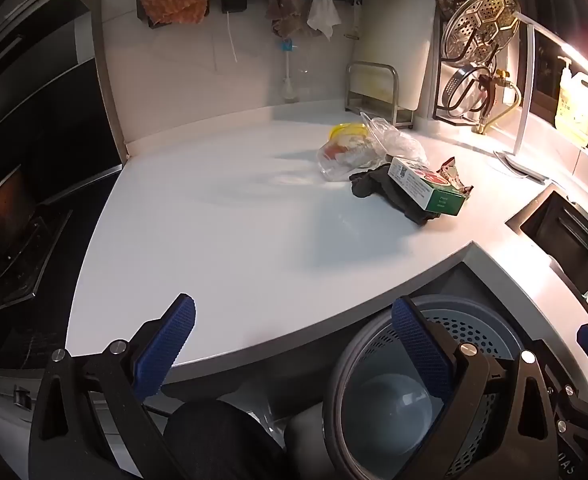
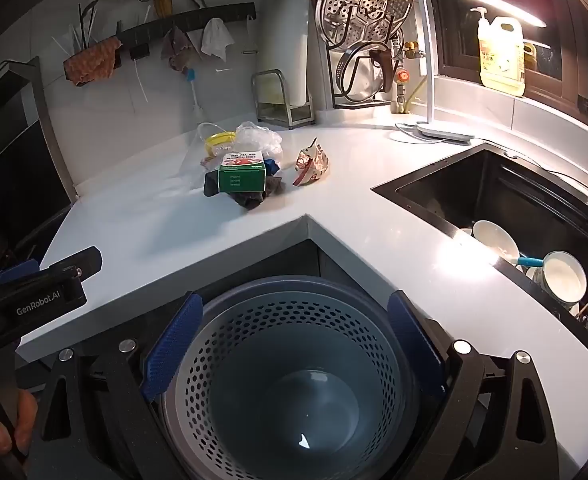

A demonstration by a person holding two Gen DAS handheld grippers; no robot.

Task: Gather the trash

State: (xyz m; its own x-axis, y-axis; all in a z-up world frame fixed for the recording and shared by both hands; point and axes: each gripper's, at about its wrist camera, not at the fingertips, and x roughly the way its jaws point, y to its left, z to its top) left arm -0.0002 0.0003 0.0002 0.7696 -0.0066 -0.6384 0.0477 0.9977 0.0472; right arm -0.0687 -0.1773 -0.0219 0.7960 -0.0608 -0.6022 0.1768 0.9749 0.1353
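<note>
A small heap of trash lies on the white counter (image 1: 214, 220): a green and white carton (image 1: 429, 188) resting on a dark cloth (image 1: 385, 192), a clear plastic tub with a yellow lid (image 1: 345, 148), a crumpled clear bag (image 2: 260, 138) and a red and white wrapper (image 2: 311, 162). A grey perforated bin (image 2: 286, 380) stands on the floor in the counter's inner corner. My right gripper (image 2: 294, 300) hangs open over the bin's mouth with nothing between its blue pads (image 2: 174, 348). My left gripper (image 1: 294, 302) is open above the counter's front edge, well short of the trash.
A black sink (image 2: 473, 184) with bowls (image 2: 493, 236) and a mug is at the right. A desk lamp (image 2: 429, 60), soap jug (image 2: 501, 52), steamer rack (image 2: 365, 4) and cutting-board stand (image 2: 282, 96) line the back. A black hob (image 1: 18, 240) lies left. A hand (image 2: 14, 420) holds the left gripper.
</note>
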